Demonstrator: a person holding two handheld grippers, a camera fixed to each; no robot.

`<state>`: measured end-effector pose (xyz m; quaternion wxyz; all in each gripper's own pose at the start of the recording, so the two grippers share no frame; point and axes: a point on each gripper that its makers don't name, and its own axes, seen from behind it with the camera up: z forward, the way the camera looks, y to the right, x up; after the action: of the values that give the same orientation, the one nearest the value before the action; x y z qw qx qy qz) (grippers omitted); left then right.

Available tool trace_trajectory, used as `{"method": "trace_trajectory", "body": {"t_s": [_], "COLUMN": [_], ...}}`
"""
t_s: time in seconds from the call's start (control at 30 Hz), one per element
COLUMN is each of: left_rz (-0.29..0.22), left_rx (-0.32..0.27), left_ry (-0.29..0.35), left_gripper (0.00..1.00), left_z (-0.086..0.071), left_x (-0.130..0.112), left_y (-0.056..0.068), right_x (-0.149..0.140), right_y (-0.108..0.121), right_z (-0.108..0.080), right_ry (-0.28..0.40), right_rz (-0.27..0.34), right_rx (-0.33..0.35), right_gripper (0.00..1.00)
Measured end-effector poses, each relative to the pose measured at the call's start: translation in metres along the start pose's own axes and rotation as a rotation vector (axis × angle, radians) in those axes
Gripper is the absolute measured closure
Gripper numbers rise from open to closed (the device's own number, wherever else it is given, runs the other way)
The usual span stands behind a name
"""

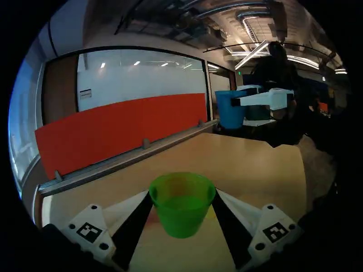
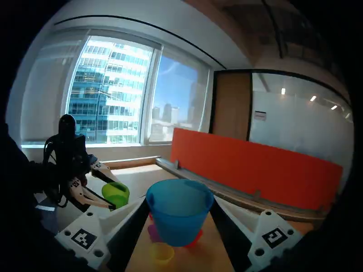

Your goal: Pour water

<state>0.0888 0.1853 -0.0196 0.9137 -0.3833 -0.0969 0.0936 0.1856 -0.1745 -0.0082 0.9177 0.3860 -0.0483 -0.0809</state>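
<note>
A translucent green cup (image 1: 182,204) stands upright between the fingers of my left gripper (image 1: 182,213), which is shut on it; liquid shows in its lower part. A blue cup (image 2: 179,211) is held upright by my right gripper (image 2: 179,222), which is shut on it above the table. In the left gripper view the blue cup (image 1: 230,109) hangs far off at the upper right in the right gripper (image 1: 245,102). In the right gripper view the green cup (image 2: 115,194) sits at the left in the left gripper (image 2: 111,196).
A light wooden table (image 1: 254,167) spreads below both cups, edged by an orange divider panel (image 1: 127,124) with a metal rail. Small yellow (image 2: 162,251) and red cups (image 2: 196,236) lie on the table under the blue cup. A person (image 1: 281,81) stands behind.
</note>
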Motion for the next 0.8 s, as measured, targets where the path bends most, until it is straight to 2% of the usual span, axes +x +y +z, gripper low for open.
{"method": "trace_trajectory", "body": {"t_s": [0.4,0.8], "left_rz": [0.002,0.003], "left_rx": [0.004,-0.027], "left_ry": [-0.128,-0.256], "left_gripper": [0.13,0.13], "left_z": [0.019,0.036], "left_x": [-0.045,-0.089], "left_y": [-0.015,-0.019], "right_x": [-0.074,-0.14], "right_y": [0.019,0.033], "right_z": [0.013,0.019], "right_ry": [-0.106,-0.225], "right_rz": [0.007,0.005], "right_rx": [0.001,0.003], "right_gripper": [0.09,0.09]}}
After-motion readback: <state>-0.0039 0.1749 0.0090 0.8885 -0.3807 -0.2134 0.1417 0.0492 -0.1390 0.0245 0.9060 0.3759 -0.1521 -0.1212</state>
